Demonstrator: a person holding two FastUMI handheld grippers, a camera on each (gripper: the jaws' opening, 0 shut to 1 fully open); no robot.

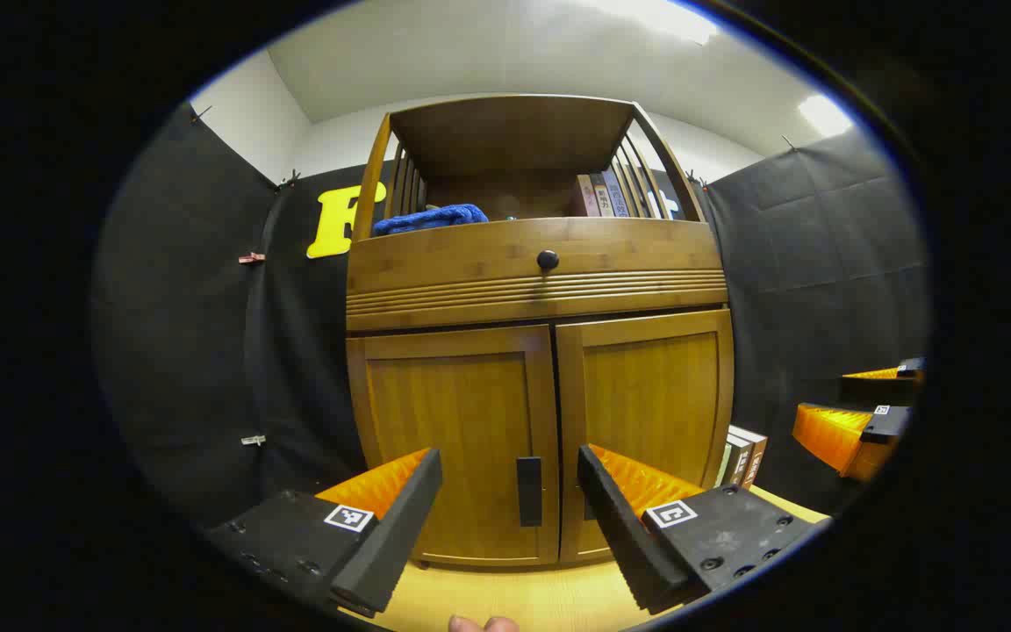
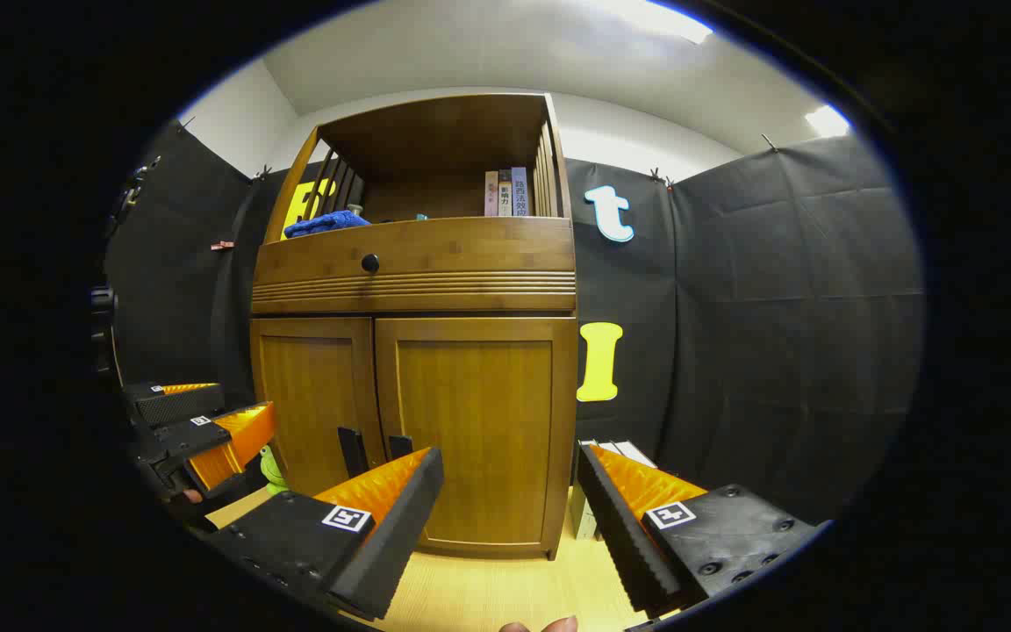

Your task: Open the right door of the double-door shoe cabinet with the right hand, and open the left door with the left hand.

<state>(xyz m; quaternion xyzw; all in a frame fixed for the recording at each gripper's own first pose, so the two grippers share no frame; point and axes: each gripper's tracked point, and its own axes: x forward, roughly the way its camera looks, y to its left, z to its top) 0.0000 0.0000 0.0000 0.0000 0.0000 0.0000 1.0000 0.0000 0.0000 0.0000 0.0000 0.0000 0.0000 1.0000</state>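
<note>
1. Left gripper view: the left gripper (image 1: pixel 510 500) has its jaws spread wide with nothing between them, facing the shoe cabinet (image 1: pixel 537 290). The left door (image 1: pixel 457 439) and right door (image 1: pixel 646 421) are both closed. The left handle (image 1: pixel 529 491) shows between the fingers.
2. Further right, books (image 1: pixel 742 456) stand beside the cabinet, and the right gripper (image 1: pixel 856 421) shows at the edge.
3. Right gripper view: the right gripper (image 2: pixel 510 505) is spread too, pointing at the right door's (image 2: pixel 479 430) outer half; both handles (image 2: pixel 400 448) lie to its left.

Both views low, facing cabinet (image 1: pixel 541 386) front.
</note>
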